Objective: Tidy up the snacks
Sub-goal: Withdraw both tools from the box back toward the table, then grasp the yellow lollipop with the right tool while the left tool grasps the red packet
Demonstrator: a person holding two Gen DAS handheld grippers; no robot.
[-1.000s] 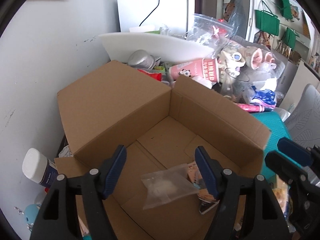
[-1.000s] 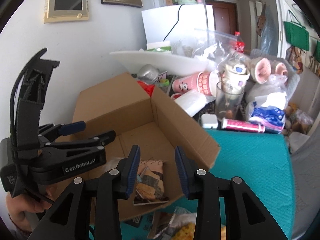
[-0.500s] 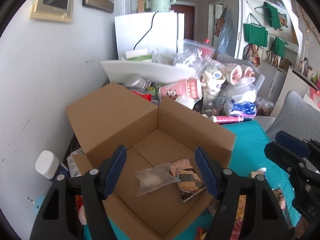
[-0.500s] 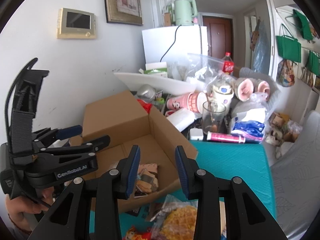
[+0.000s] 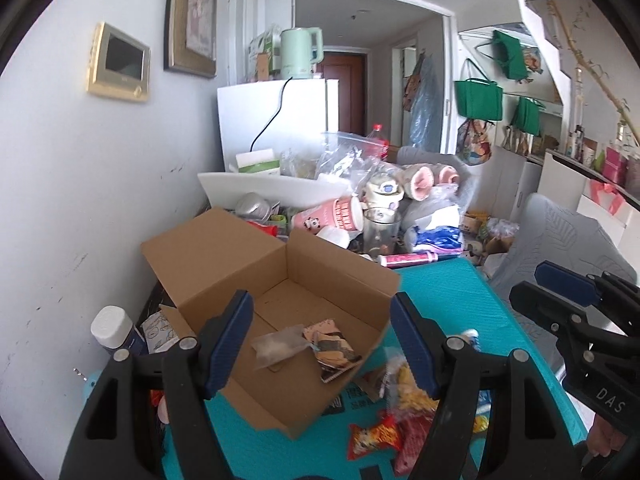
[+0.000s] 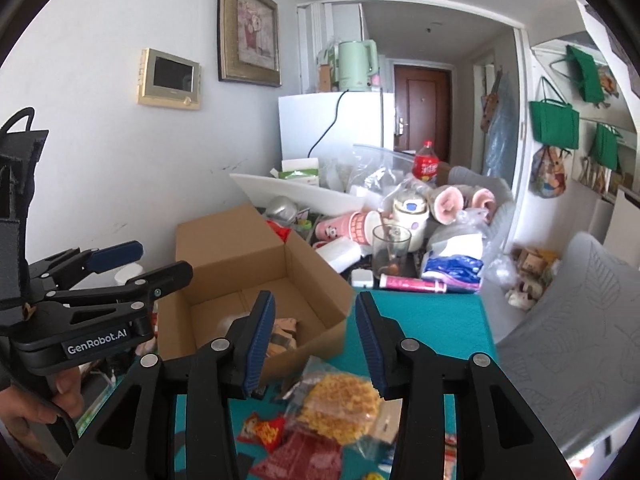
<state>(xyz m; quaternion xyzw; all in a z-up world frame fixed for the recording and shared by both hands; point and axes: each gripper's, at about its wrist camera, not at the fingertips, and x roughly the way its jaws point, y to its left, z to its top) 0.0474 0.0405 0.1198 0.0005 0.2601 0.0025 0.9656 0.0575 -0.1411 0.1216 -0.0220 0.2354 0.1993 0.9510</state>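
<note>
Both grippers, left gripper (image 5: 322,342) and right gripper (image 6: 316,344), hang released and empty, the right's jaws just widened. Cardboard box (image 5: 224,264) sits centre frame; snack bags (image 6: 340,404) lie below it. Next grab should pinch one bag's edge.

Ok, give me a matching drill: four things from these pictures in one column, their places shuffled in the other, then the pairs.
Things:
1. kettle
2. clear packet
3. yellow snack bag
4. green bags

Places:
A. on the teal mat, outside the box
B. hanging on the wall
C. on top of the fridge
D. inside the box

Pairs: 1-C, 2-D, 3-A, 4-B. The mat, box and fridge are all in view.
</note>
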